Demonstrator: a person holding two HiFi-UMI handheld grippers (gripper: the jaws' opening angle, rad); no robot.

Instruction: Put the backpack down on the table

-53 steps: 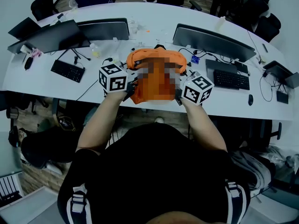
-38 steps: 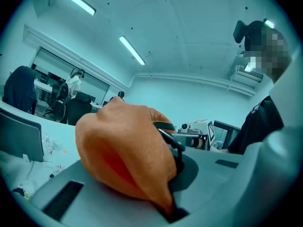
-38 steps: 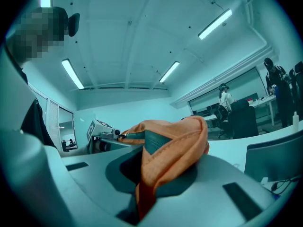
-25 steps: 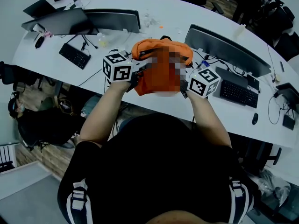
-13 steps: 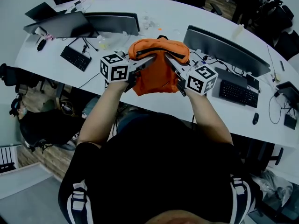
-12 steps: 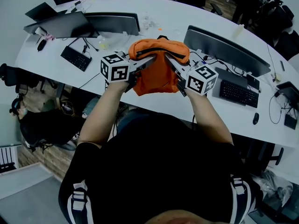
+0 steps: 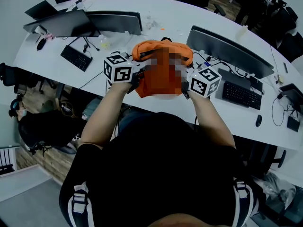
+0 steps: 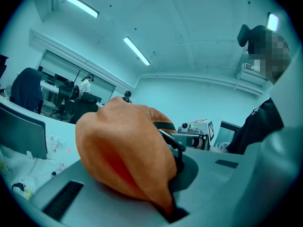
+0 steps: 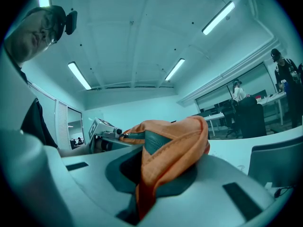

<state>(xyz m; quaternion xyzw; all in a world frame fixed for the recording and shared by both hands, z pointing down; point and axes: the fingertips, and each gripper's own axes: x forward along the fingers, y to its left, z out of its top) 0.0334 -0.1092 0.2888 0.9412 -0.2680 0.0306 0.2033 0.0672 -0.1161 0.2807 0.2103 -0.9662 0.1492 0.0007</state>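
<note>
Orange backpack (image 7: pixel 163 48) sits between the left hand-held gripper (image 7: pixel 141 66) and right hand-held gripper (image 7: pixel 183 75), each clamped on its fabric. Looks pretty much down on the table (image 7: pixel 156 27), so only letting go is left.

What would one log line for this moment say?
left gripper: shut on backpack | right gripper: shut on backpack | backpack: over white table, not released

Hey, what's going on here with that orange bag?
A person at a long white table is holding an orange backpack with two hand-held grippers. The left gripper and the right gripper are each clamped shut on a fold of its fabric, one on either side. The backpack is over the near part of the table. Whether it is resting on the surface cannot be told from these views.
</note>
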